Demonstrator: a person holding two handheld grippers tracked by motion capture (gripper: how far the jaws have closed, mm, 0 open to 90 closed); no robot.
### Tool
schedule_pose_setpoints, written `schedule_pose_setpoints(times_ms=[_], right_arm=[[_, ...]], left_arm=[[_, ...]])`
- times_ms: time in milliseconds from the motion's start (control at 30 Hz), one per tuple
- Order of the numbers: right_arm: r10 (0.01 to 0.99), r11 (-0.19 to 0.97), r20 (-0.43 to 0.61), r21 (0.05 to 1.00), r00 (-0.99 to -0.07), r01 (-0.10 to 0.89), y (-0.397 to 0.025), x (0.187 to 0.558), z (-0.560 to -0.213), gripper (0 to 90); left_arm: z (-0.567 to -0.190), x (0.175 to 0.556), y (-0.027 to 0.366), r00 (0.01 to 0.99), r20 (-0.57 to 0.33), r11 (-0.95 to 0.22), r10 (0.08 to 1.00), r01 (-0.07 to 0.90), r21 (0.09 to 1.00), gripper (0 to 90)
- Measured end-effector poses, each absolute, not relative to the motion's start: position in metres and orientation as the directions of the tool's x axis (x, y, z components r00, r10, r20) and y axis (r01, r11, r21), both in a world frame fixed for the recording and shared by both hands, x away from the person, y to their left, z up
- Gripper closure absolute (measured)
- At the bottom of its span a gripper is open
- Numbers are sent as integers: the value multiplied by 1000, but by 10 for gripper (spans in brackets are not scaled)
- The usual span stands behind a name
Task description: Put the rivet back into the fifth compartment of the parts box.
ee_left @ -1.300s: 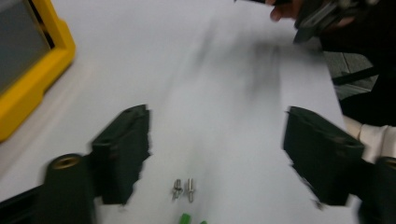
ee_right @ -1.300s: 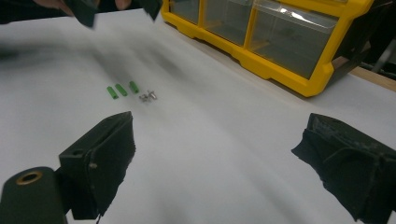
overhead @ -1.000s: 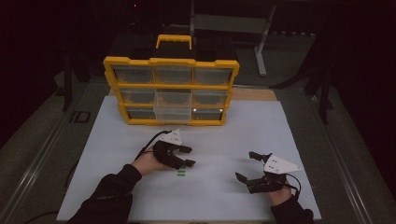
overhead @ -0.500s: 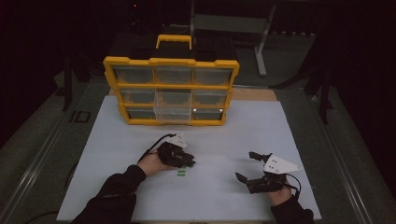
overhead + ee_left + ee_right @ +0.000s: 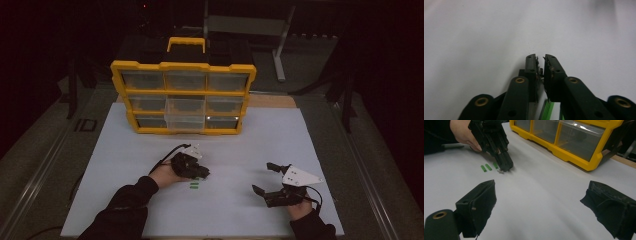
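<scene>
My left gripper (image 5: pixel 204 174) points down at the white sheet (image 5: pixel 240 145), its jaws nearly together (image 5: pixel 540 58). A small grey metal piece (image 5: pixel 500 171) sits pinched between the tips, touching the sheet. Three short green strips (image 5: pixel 194 185) lie side by side just behind those tips; in the right gripper view they are the green strips (image 5: pixel 488 167) beside the left gripper (image 5: pixel 504 164). My right gripper (image 5: pixel 263 177) rests low over the sheet at the right, jaws wide apart (image 5: pixel 541 202), with nothing between them.
A yellow drawer organizer (image 5: pixel 183 65) with clear drawers stands at the back of the sheet. One lower middle drawer (image 5: pixel 185 121) is pulled out toward me. Metal table rails (image 5: pixel 45 170) run along both sides.
My left gripper has shifted slightly right and down toward the sheet beside the green strips. The right gripper has stayed still.
</scene>
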State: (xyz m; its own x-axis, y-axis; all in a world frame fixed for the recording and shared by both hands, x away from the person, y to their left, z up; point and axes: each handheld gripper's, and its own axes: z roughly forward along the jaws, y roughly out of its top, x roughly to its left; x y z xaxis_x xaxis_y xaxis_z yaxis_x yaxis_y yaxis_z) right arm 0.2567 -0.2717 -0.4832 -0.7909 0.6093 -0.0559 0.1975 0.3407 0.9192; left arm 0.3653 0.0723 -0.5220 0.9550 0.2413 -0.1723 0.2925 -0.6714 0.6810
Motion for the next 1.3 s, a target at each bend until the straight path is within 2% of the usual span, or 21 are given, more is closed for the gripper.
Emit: schedule_pose_setpoints(times_ms=[533, 1300], right_arm=[[609, 338, -54, 920, -791, 197, -272, 257, -483, 94], [611, 337, -55, 921, -790, 196, -272, 256, -482, 94]], left_arm=[[-519, 369, 75, 953, -189, -665, 239, 302, 683, 824], [-443, 354, 103, 974, -114, -568, 195, 206, 796, 824]])
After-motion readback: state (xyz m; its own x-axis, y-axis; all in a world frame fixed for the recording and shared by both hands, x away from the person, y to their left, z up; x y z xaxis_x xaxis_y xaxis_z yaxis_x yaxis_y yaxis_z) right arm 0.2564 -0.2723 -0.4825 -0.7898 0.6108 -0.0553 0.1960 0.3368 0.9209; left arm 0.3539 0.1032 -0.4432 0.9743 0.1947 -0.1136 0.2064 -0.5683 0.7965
